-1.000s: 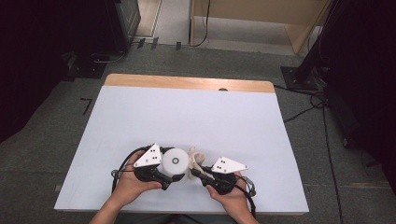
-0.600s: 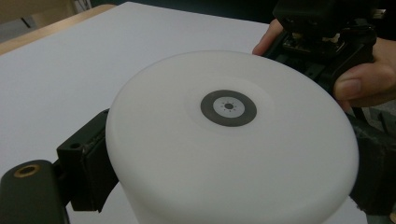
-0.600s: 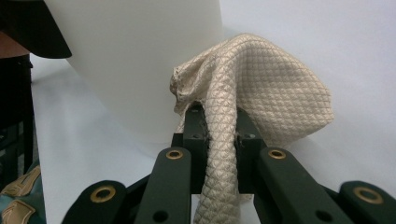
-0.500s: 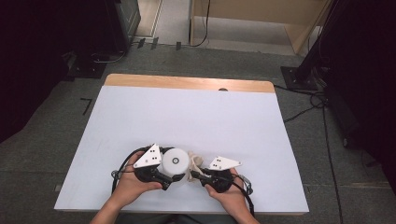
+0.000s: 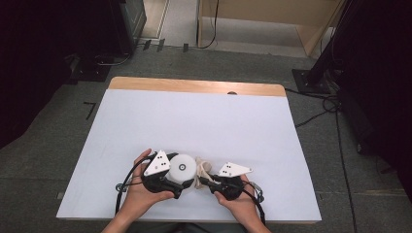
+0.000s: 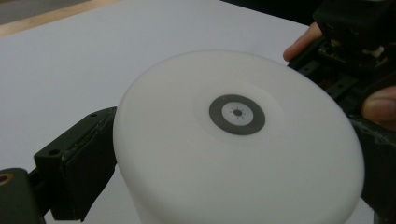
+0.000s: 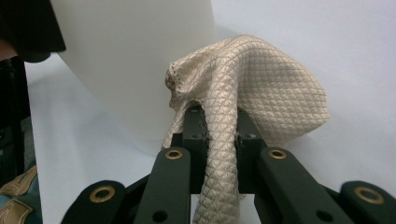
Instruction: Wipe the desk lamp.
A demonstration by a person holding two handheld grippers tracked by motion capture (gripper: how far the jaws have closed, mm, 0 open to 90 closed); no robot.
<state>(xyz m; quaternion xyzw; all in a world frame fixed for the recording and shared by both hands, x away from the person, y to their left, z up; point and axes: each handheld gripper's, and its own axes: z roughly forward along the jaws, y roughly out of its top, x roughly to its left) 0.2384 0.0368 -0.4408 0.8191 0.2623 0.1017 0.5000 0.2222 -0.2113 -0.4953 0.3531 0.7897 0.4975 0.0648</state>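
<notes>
Beige cloth | we are pinching it in right gripper, wiping at 3 o'clock of white container | left gripper clamping container | wiping seems underway, unfinished

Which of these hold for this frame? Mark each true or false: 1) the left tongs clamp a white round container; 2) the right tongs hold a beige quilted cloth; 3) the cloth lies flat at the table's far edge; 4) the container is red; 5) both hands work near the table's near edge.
1) True: the left tongs have their jaws on either side of the white round container.
2) True: the right tongs are shut on the beige quilted cloth.
3) False: the cloth is bunched up against the container's side, near the person.
4) False: it is white, with a small grey ring on top.
5) True: both hands sit close to the near edge of the table.
</notes>
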